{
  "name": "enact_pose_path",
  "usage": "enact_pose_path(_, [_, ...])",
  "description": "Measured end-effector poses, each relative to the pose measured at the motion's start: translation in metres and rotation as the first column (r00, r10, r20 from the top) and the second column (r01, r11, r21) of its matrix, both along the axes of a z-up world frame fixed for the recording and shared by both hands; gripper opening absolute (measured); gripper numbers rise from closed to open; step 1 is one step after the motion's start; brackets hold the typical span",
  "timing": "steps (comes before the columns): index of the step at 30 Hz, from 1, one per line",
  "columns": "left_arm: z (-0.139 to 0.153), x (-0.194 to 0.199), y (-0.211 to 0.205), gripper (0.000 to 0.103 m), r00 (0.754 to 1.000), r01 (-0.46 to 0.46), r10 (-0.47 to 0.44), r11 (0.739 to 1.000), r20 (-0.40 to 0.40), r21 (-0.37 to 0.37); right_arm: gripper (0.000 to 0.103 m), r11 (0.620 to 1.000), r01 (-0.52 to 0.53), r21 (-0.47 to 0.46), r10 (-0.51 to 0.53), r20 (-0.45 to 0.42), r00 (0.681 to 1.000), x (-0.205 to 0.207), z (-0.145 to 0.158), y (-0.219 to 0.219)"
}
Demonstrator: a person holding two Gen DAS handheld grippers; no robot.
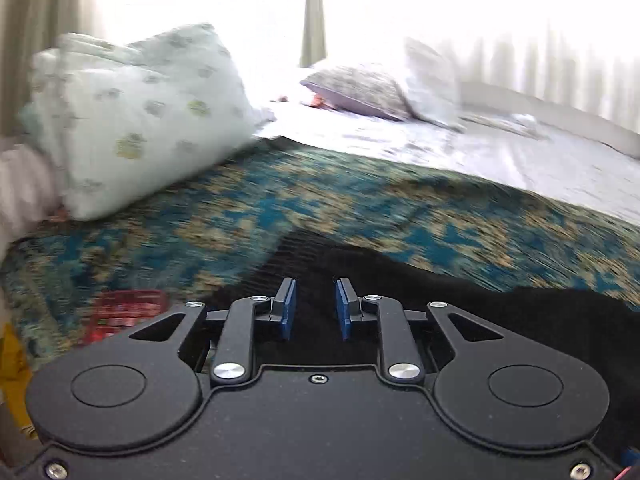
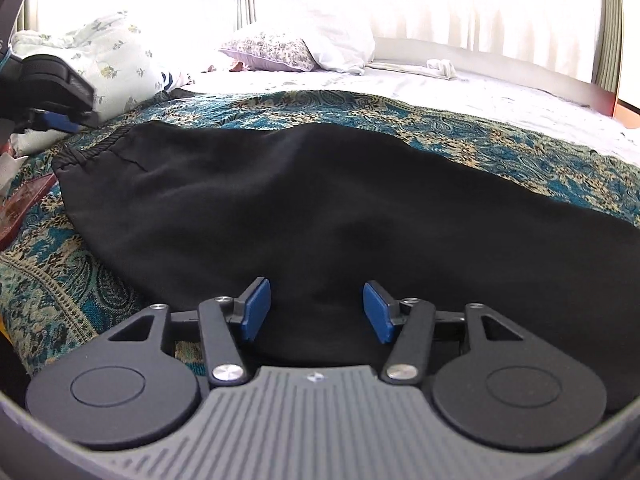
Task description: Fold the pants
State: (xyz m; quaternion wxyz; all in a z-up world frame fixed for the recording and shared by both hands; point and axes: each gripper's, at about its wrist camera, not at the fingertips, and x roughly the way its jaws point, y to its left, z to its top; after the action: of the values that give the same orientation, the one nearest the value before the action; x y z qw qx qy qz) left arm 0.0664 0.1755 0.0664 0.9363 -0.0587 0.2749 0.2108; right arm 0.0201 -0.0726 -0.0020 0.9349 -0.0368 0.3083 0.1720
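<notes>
Black pants (image 2: pixel 320 200) lie flat on a teal and gold patterned bedspread (image 2: pixel 500 140), with the elastic waistband (image 2: pixel 92 146) at the left. My right gripper (image 2: pixel 316 308) is open and empty, low over the near edge of the pants. My left gripper (image 1: pixel 316 308) is open with a narrow gap, empty, above the waistband corner of the pants (image 1: pixel 440 292); its view is motion-blurred. The left gripper also shows at the far left of the right wrist view (image 2: pixel 60 120), just above the waistband.
A pale floral pillow (image 1: pixel 136 120) sits at the left of the bed. A purple patterned pillow (image 2: pixel 272 52) and a white sheet (image 2: pixel 440 88) lie beyond. A red object (image 1: pixel 128 312) lies on the bedspread left of the pants. Bright curtains are behind.
</notes>
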Motion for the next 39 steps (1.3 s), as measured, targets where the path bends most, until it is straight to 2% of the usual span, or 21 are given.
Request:
enact_pose_path(3, [-0.009,0.019,-0.012,0.016,0.995,0.092,-0.094,0.994,-0.03,-0.056,0.068,1.0,0.001,0.004,-0.001,-0.001,1.0,0.004,-0.001,0.001])
enact_pose_path(6, [-0.02,0.045,-0.017,0.012,0.991,0.119,-0.121,0.992,-0.047,-0.05,0.068,1.0,-0.002,0.019,0.002,-0.004,1.0,0.005,-0.001,-0.002])
enact_pose_path(11, [-0.043,0.088,0.017,0.01,0.993,-0.037,0.033,0.999,-0.11,-0.029,0.068,0.999,-0.005,0.038,0.005,0.001,1.0,0.004,-0.003,-0.005])
enact_pose_path(14, [-0.056,0.1,0.036,0.009,0.983,-0.117,0.118,0.993,-0.14,0.014,0.068,0.999,-0.007,0.037,0.006,0.017,1.0,0.002,-0.005,-0.006])
enact_pose_path(16, [-0.063,0.105,0.038,0.006,0.982,-0.12,0.125,0.992,-0.144,0.049,0.068,0.999,-0.008,0.043,0.007,0.017,1.0,0.001,-0.004,-0.007])
enact_pose_path(21, [-0.069,0.109,0.017,0.005,0.979,-0.098,0.131,0.975,-0.158,0.201,0.07,0.996,-0.008,0.093,0.011,-0.027,1.0,0.002,0.005,-0.019])
enact_pose_path(23, [-0.062,0.103,0.009,0.01,0.981,-0.078,0.113,0.975,-0.16,0.21,0.071,0.993,0.012,0.116,-0.008,-0.034,0.999,0.002,0.01,-0.031])
enact_pose_path(25, [-0.052,0.091,0.002,0.027,0.988,-0.044,0.068,0.984,-0.135,0.174,0.071,0.99,0.056,0.129,-0.052,-0.03,0.998,0.004,0.016,-0.049])
enact_pose_path(28, [-0.038,0.069,-0.015,0.031,0.996,0.023,-0.013,0.993,-0.091,0.115,0.071,0.979,0.152,0.136,-0.151,-0.016,0.988,0.007,0.024,-0.087])
enact_pose_path(31, [-0.032,0.047,-0.043,0.031,0.994,0.086,-0.078,0.989,-0.075,0.116,0.071,0.955,0.274,0.114,-0.276,0.006,0.961,0.008,0.031,-0.136])
enact_pose_path(34, [-0.029,0.028,-0.07,0.031,0.989,0.141,-0.135,0.985,-0.064,0.103,0.071,0.907,0.409,0.098,-0.413,0.017,0.911,0.008,0.034,-0.192])
enact_pose_path(37, [-0.03,0.016,-0.09,0.032,0.985,0.167,-0.163,0.981,-0.048,0.1,0.071,0.834,0.542,0.1,-0.546,0.017,0.837,0.004,0.035,-0.254])
enact_pose_path(39, [-0.036,0.015,-0.099,0.035,0.983,0.178,-0.172,0.979,-0.061,0.104,0.071,0.771,0.629,0.097,-0.634,0.02,0.773,0.003,0.035,-0.292])
